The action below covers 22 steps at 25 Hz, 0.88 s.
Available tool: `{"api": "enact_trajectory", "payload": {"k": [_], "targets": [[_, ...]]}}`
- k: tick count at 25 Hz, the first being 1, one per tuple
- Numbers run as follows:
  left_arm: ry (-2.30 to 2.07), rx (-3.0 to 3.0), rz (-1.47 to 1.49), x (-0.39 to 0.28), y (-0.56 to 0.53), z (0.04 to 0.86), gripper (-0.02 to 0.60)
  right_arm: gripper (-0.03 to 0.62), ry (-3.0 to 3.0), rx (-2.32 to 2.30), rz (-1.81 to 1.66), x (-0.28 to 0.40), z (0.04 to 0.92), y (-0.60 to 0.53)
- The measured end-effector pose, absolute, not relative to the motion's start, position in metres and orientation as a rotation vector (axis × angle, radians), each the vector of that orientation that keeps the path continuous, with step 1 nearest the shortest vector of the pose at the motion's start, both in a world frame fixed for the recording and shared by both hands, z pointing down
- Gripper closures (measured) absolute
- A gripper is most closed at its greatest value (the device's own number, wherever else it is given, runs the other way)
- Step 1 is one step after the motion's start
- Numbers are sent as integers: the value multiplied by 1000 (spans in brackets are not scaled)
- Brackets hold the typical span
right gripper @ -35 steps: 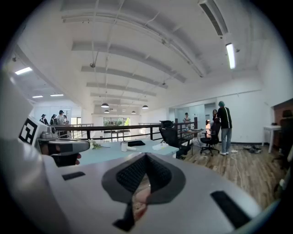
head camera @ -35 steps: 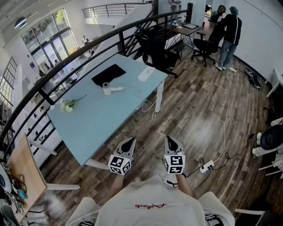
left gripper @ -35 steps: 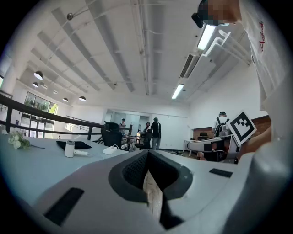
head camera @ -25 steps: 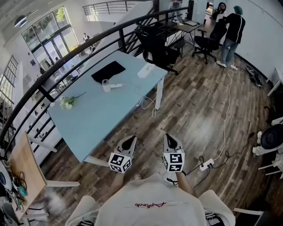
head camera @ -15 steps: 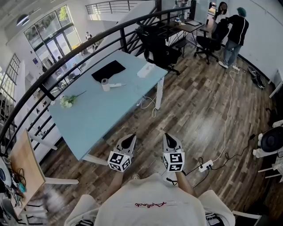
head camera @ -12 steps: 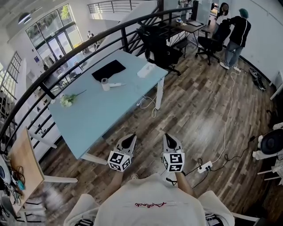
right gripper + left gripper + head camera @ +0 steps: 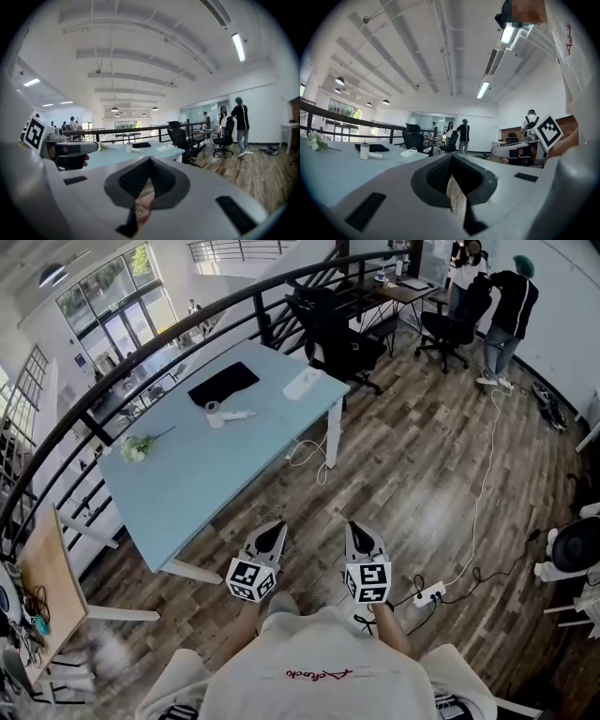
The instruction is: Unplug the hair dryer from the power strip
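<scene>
1. Compared with a second or so ago, the blue table (image 7: 206, 488) sits slightly higher and further left in the head view. I'd say the person is walking up to it.
2. The left gripper (image 7: 273, 531) and right gripper (image 7: 357, 532) ride side by side, pointing to 12 o'clock. Both claws are pinched together on nothing.
3. The white hair dryer (image 7: 225, 414) lies on the table at 11 o'clock, well apart. The power strip (image 7: 305, 383) is near 12 o'clock.
4. The unplugging hasn't begun.

Head view steeply down from above; gripper views roughly level along jaws; all share blue table (image 7: 206, 486).
</scene>
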<state>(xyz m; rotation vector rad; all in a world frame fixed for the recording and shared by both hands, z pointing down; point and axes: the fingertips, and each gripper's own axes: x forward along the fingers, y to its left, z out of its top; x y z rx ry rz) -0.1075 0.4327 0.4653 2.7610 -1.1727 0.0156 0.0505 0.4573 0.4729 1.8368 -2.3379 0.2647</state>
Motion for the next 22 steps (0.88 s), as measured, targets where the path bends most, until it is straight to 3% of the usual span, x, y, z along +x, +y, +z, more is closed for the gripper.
{"api": "enact_trajectory", "payload": {"k": [22], "targets": [[-1162,2761,-8,-84,366,478,574,580,-2346,1826,268,63,489,398]]}}
